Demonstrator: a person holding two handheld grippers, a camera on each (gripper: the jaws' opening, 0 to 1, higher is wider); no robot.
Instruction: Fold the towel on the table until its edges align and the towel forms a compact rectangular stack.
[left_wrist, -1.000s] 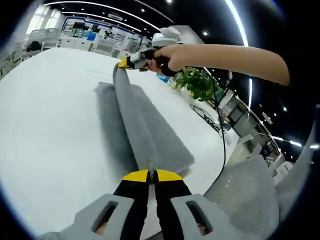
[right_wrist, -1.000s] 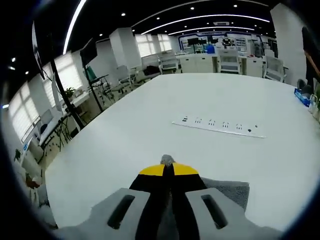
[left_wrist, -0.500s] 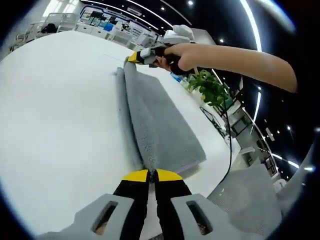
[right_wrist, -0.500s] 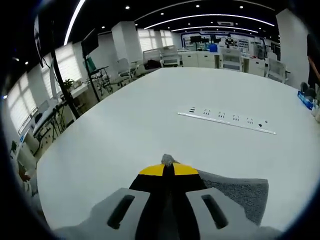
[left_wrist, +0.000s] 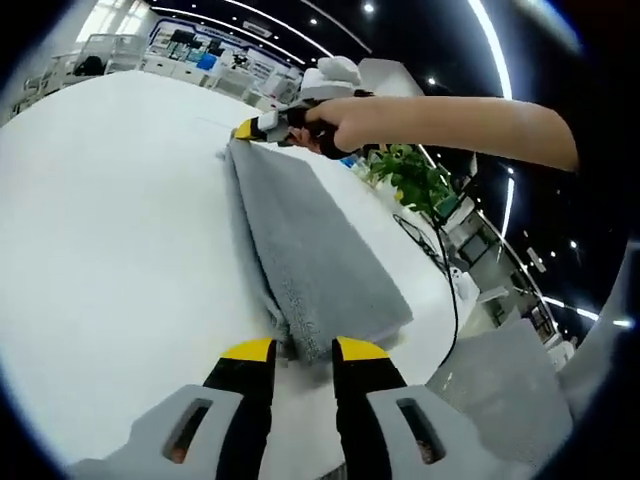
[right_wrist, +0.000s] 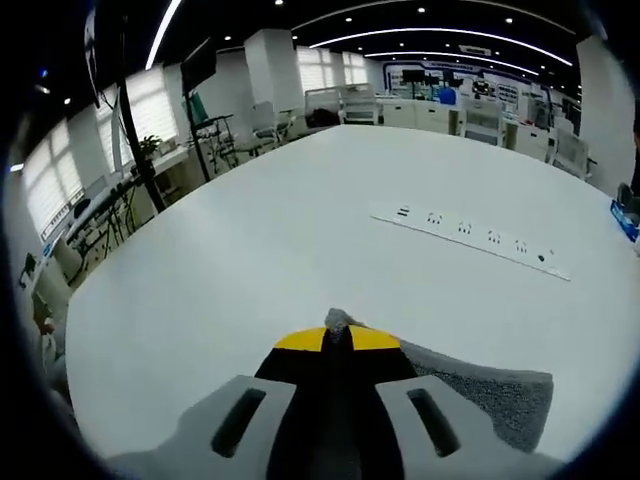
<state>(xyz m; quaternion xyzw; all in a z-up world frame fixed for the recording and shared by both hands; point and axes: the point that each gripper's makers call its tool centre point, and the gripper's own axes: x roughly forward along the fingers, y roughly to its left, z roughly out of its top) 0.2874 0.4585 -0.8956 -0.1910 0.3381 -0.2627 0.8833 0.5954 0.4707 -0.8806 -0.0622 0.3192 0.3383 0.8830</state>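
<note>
In the left gripper view I see the grey towel lying folded on the white table, its long axis running straight away from my left gripper toward the right gripper at the far end. My left jaws now stand apart — half a second ago they pinched the near edge.

In the right gripper view, the right gripper stays clamped on a towel corner — table beyond.

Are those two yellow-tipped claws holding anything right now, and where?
The right gripper pinches the gray towel at its far corner. The left gripper is open, holding nothing.
</note>
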